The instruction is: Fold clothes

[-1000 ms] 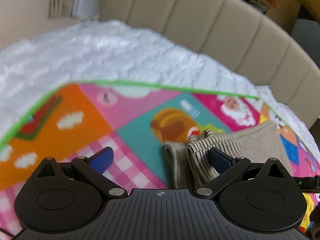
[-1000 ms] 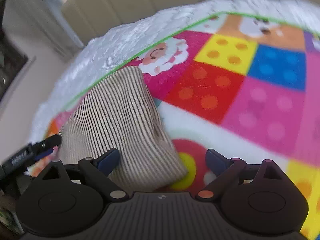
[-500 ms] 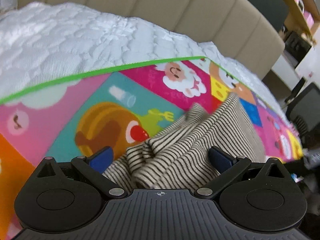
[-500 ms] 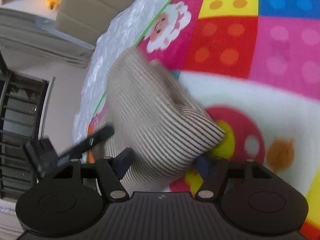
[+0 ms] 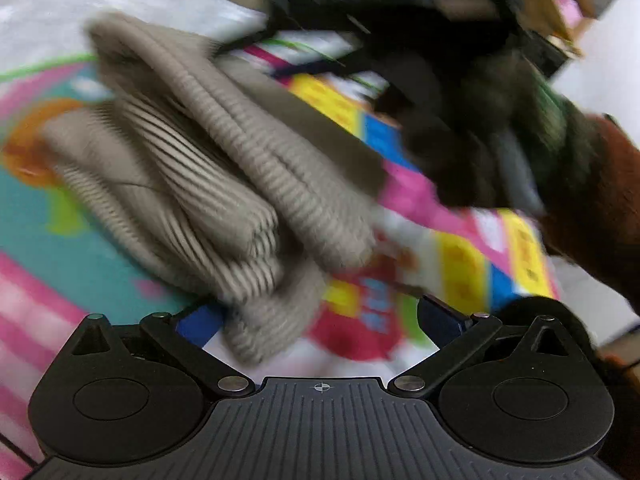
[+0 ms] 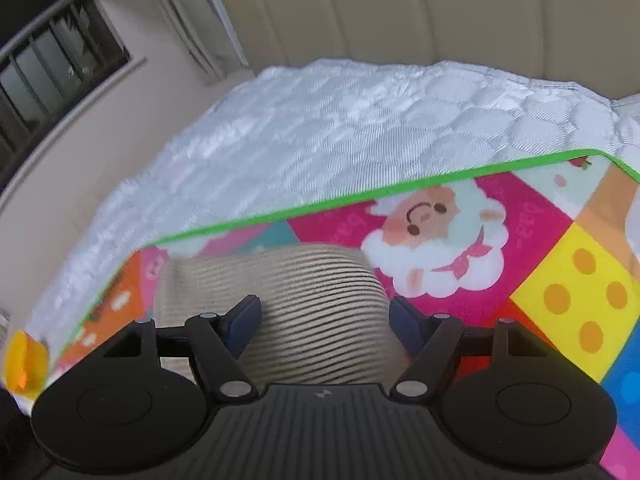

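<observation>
Striped beige garment [image 5: 208, 168], folded, bunched, blurred, on colourful mat [image 6: 568, 292]

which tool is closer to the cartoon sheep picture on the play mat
Right. The right tool sits just beside the cartoon sheep picture, over the beige striped garment; the left wrist view shows no sheep.

Bright daylight; left view heavily motion-blurred

Beige padded headboard [image 6: 420, 12], white quilted mattress [image 6: 320, 140], barred window [image 6: 48, 52]
</observation>
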Available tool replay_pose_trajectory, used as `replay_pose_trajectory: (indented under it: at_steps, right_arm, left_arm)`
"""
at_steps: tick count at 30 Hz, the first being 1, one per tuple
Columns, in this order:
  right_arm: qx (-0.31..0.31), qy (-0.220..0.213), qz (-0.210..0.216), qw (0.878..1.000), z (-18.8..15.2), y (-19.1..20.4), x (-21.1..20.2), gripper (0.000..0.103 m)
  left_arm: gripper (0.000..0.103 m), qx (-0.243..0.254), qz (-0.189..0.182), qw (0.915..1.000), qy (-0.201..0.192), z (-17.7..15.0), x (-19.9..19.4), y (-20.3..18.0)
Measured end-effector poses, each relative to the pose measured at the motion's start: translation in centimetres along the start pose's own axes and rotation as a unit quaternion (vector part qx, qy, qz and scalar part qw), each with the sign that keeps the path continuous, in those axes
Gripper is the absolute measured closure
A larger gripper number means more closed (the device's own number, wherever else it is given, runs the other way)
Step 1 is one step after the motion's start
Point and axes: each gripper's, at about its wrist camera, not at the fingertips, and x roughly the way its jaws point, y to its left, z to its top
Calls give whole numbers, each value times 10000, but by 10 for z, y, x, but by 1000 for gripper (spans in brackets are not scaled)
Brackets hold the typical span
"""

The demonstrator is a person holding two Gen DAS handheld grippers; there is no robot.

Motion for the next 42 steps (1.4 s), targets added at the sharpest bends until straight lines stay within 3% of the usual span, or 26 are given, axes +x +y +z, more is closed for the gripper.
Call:
replay_pose_trajectory:
  at_steps: [3,5,8,10,11,14,15,18,20,24,26,28,31,34,35,38,42]
  right_arm:
    - [-30,-145,-76,9999,-12,-2,-25,22]
    - [-153,-244,-231,9993,-28,-1,-44,22]
    - [-699,-578,-501,9946,-57,14,-70,22]
    - [-1117,-821,-520,9890,-77,32,-83,22]
    - [-1326,-941,-528,9853,-87,42,-90,22]
    - [-1920,-897,-552,9757,-114,78,-82,19]
    - [-2122,-856,-649,9713,-120,89,-73,20]
    - [-2830,-700,-1123,9499,-137,109,-45,20]
    - [-3223,-618,-1438,9336,-144,114,-30,32]
    - [-2934,-923,-1528,9392,-138,108,-50,39]
    - [-3122,-1127,-1681,9282,-142,111,-57,39]
    - [-3057,-1233,-1629,9299,-145,110,-61,39]
    - [-2779,-1327,-1747,9352,-145,105,-62,36]
    - [-2903,-1136,-1728,9343,-149,105,-50,35]
    - [-3041,-1115,-1786,9291,-152,106,-46,35]
    - [-3585,-1327,-2267,8958,-158,112,-39,35]
    - [-3634,-1311,-2273,8939,-152,105,-39,30]
  left_arm:
    - [0,185,-154,9997,80,-3,-3,-18]
    - [0,-6,-51,9998,-179,-1,-22,-14]
    - [0,-878,633,9913,-754,6,-54,6]
    - [0,-1708,1238,9706,-1158,10,-73,24]
    - [0,-2097,1606,9552,-1332,11,-78,31]
    - [0,-3176,2524,8959,-1813,12,-86,43]
    - [0,-3252,2605,8899,-1857,11,-84,44]
    - [0,-3041,2606,8982,-1810,6,-71,44]
    - [0,-2898,2606,9036,-1779,2,-62,44]
    - [2,-2741,2589,9106,-1691,-5,-52,47]
    - [9,-2678,2356,9182,-1721,-3,-50,45]
    - [19,-2718,2010,9249,-1740,-1,-47,44]
    - [26,-3159,1360,9245,-1647,-8,-41,51]
    - [28,-3260,1247,9235,-1592,-9,-37,55]
    - [28,-3240,1254,9241,-1591,-8,-37,55]
    - [29,-3195,1253,9257,-1590,-4,-34,55]
    - [30,-3136,1252,9278,-1588,1,-30,55]
